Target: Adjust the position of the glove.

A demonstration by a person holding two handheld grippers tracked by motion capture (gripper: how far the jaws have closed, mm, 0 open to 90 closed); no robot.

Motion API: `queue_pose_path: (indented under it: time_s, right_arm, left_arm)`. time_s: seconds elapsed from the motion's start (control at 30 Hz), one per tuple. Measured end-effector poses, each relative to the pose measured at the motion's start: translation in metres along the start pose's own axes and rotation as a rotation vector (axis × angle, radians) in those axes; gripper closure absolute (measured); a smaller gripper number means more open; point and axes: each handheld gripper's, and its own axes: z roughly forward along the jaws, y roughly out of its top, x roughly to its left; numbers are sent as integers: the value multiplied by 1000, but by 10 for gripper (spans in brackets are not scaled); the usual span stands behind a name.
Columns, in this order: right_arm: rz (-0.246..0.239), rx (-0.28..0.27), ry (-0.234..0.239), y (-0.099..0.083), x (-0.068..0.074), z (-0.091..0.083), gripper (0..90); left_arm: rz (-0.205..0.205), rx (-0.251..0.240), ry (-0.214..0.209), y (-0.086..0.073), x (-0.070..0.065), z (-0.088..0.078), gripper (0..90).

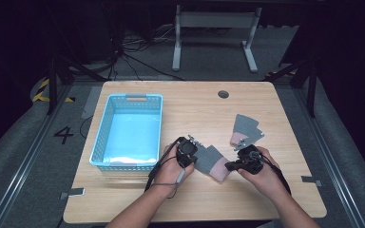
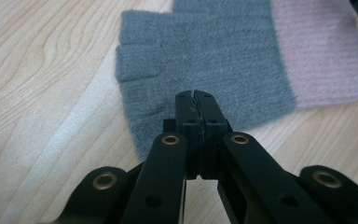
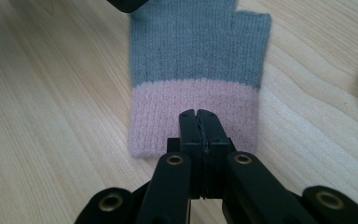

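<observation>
A: Start at the left of the high view. What sits there?

B: A light blue basket (image 1: 105, 124) with slatted walls stands on the left part of the wooden table (image 1: 195, 199). Nothing lies inside it that I can make out.

A: And next to it?

B: The left gripper (image 1: 188, 151), held in the person's left hand (image 1: 171, 168), just right of the basket's near corner. In the left gripper view its 2 black jaws are pressed together, tips over the grey finger end of the near glove (image 2: 205, 70). Whether the tips touch the knit I cannot tell.

A: Where does that glove lie?

B: Flat on the table between the 2 grippers, grey finger stubs toward the left gripper, pink cuff toward the right one.

A: The right gripper?

B: The right gripper (image 1: 241, 164), in the right hand (image 1: 261, 178), hangs at the cuff end. In the right gripper view its jaws are also together, tips over the pink band, with nothing between them.

A: Anything farther right?

B: 1 more, a second glove (image 1: 244, 128), grey with a pink cuff, lies just beyond the right gripper, apart from the first.
</observation>
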Motion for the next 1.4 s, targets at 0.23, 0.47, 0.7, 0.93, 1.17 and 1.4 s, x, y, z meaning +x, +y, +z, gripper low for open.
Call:
queue_pose_path:
  time_s: [0.23,0.47,0.7,0.93,1.17,1.4]
  right_arm:
    - [-4,12,-3,0,0,8,900]
    - [1,25,5,-2,-2,12,900]
    - [1,28,6,-2,-3,12,900]
    - [14,31,-1,-4,-8,9,900]
    - [17,36,-16,-5,-15,6,900]
    - [30,30,-37,-6,-21,4,900]
  left_arm:
    - [7,21,6,0,1,5,899]
    - [10,31,11,2,1,7,900]
    - [12,49,-2,1,0,5,900]
    - [20,96,-52,-1,-9,2,899]
    - [67,132,-74,-2,-21,0,898]
    - [111,148,-101,-2,-37,1,898]
